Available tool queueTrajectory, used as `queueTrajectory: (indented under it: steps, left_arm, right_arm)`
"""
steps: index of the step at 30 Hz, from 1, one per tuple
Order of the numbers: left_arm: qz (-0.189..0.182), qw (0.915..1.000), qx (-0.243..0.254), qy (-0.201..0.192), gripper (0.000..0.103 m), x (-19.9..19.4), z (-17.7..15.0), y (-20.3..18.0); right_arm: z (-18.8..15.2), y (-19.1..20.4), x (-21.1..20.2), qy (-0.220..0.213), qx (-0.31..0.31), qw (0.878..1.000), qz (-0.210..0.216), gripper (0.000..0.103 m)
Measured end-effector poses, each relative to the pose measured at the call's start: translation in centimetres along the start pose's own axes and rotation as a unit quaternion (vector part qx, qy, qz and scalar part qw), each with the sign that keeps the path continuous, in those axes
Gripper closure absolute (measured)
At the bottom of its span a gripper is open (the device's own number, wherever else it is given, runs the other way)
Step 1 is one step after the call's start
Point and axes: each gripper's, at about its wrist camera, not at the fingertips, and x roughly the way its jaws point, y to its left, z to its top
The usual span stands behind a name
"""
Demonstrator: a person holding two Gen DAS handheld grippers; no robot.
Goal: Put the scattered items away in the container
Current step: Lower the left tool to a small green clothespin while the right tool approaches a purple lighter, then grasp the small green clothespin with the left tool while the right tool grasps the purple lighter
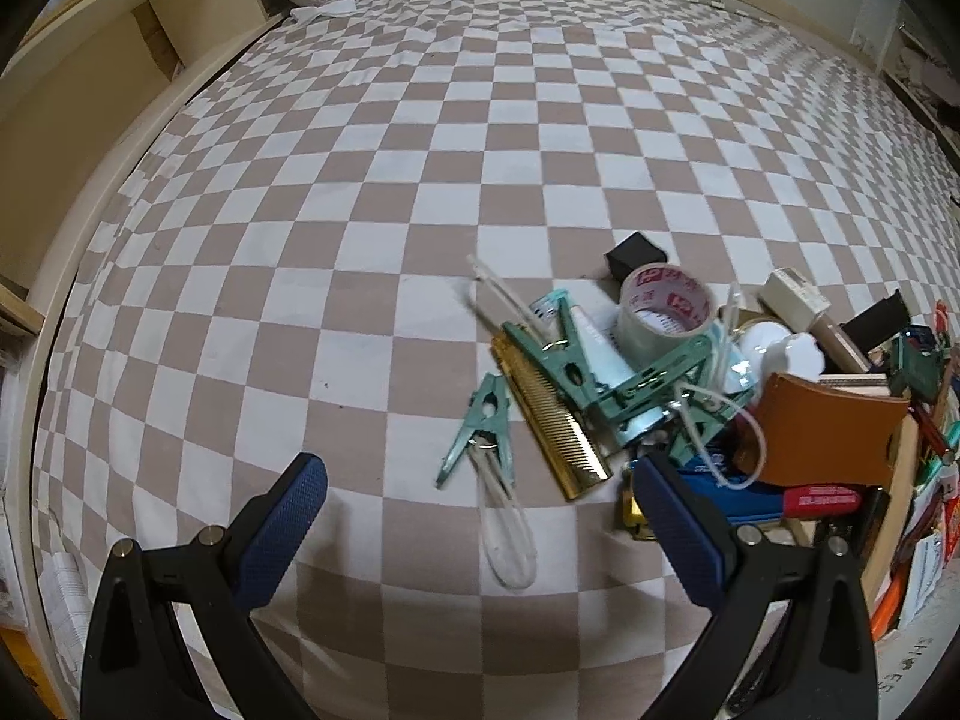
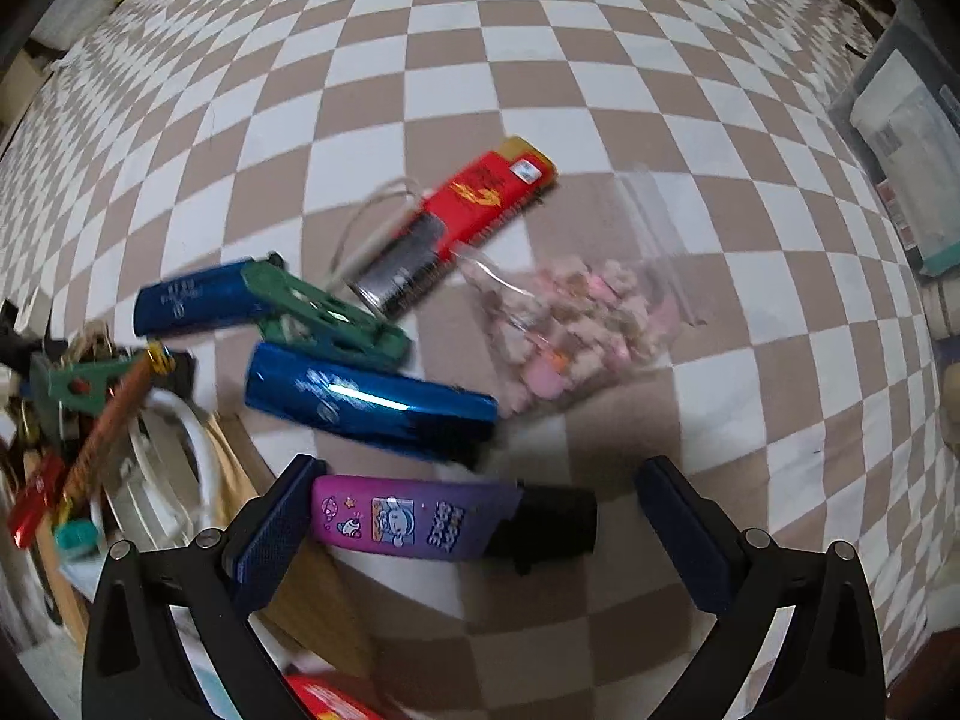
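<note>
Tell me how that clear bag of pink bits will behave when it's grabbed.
The clear bag lies slack on the checkered sheet, so it will probably sag and fold. Its loose pink pieces would likely shift toward the low end. The glossy film may slip between the pads.

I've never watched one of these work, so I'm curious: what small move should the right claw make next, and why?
Probably ease the right claw forward and down over the purple comb, then close. The claw is open and holds nothing, and that comb lies crosswise on the checked sheet between its fingers, nearer than the blue combs beyond, so it looks the easiest to grab.
</note>
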Motion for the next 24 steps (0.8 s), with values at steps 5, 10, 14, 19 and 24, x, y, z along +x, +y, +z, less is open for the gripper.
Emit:
queueTrajectory:
  steps: [5, 10, 14, 19, 24]
  left_arm:
    - [0.020, 0.9997, 0.001, 0.014, 0.001, 0.8, 0.0, 0.9]
    - [0.030, 0.9993, 0.013, 0.017, 0.001, 1.2, 0.1, 1.3]
    - [0.050, 0.9980, 0.034, 0.019, 0.001, 1.9, 0.6, 1.5]
    - [0.078, 0.9942, 0.074, 0.007, 0.001, 3.1, 1.2, -1.9]
    - [0.089, 0.9914, 0.094, -0.015, 0.024, 3.8, 0.5, -2.5]
  right_arm:
    - [-0.8, -1.7, -0.3, 0.003, 0.000, 1.000, 0.001, 0.000]
    - [-1.7, -1.9, -0.6, -0.010, -0.038, 0.999, 0.006, 0.002]
    - [-2.6, -1.8, -1.2, -0.022, -0.061, 0.998, 0.016, 0.013]
    - [-4.0, -1.9, -1.5, -0.033, -0.079, 0.996, 0.023, 0.016]
    - [-4.6, -2.5, -1.7, -0.037, -0.084, 0.995, 0.034, 0.016]
